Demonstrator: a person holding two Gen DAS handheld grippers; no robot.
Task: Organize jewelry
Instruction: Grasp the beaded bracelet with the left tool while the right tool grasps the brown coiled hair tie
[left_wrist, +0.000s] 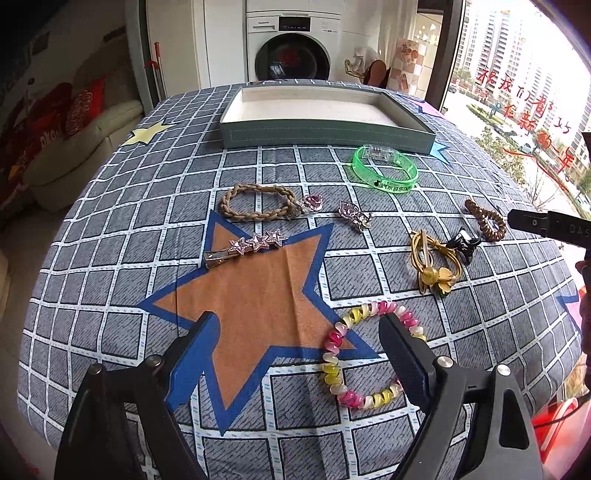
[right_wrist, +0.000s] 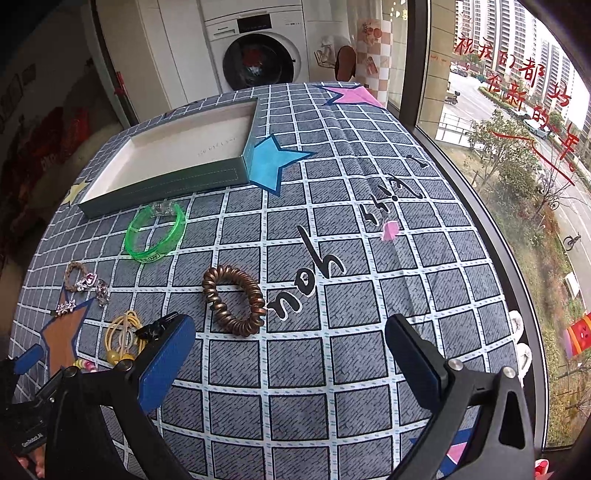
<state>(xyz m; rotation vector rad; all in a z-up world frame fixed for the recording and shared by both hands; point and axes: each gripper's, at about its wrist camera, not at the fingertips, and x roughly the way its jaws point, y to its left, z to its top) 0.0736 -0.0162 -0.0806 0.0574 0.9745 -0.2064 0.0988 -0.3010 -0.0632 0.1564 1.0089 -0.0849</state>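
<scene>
An empty grey-green tray (left_wrist: 325, 129) with a white inside stands at the table's far side; it also shows in the right wrist view (right_wrist: 162, 184). Jewelry lies loose on the cloth: a green bangle (left_wrist: 386, 168) (right_wrist: 155, 232), a braided tan band (left_wrist: 255, 203), a star hair clip (left_wrist: 245, 247), a pink crystal charm (left_wrist: 352, 214), a yellow cord tie (left_wrist: 436, 262) (right_wrist: 123, 336), a brown spiral tie (left_wrist: 485, 221) (right_wrist: 234, 299), a pink-yellow spiral tie (left_wrist: 364, 354). My left gripper (left_wrist: 299, 332) is open, its right finger inside the pink-yellow tie's ring. My right gripper (right_wrist: 291, 336) is open just before the brown tie.
The table wears a grey checked cloth (right_wrist: 332, 369) with coloured stars. A large window (right_wrist: 517, 147) runs along the right edge. A washing machine (left_wrist: 291, 40) stands beyond the far edge and a sofa (left_wrist: 74, 147) at the left.
</scene>
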